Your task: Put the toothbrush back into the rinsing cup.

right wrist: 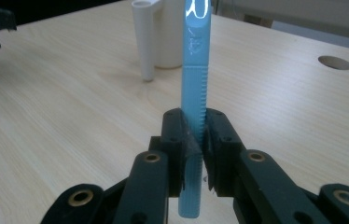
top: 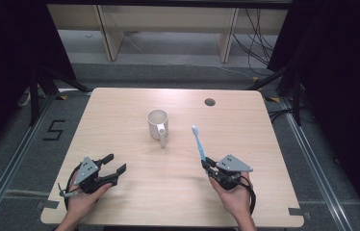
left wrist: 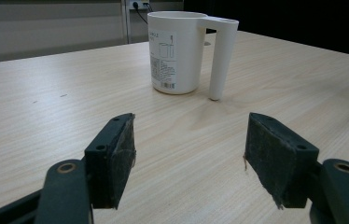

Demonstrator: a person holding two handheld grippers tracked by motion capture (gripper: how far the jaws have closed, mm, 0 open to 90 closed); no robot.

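The right gripper (top: 209,166) sits low at the near right of the pale wood-grain tabletop (top: 135,211), cradled in the person's right hand (top: 236,195), with its fingers clamped on the handle of a slim light-blue plastic toothbrush (top: 199,143). In the right gripper view the two black fingers (right wrist: 221,135) press flat against the ribbed lower part of that handle (right wrist: 194,107), and a short stub of it juts out below the grip. From the high view the toothbrush runs away from the person and slightly toward the left, its white-bristled head ending short of the white plastic cup (top: 158,123), near it but apart from it; whether the head rests on the wood or hangs just above it is hard to tell.

The cup stands upright near the middle of the tabletop, with a long straight handle (top: 162,136) pointing toward the person. In the left gripper view it bears a printed label (left wrist: 162,60) on its side.

The left gripper (top: 114,165) lies at the near left, held in the left hand (top: 79,202), well apart from the cup. Its fingers (left wrist: 116,154) stand wide apart with bare wood between them, aimed toward the cup.

A small round hole (top: 210,102) is cut in the far right part of the tabletop.
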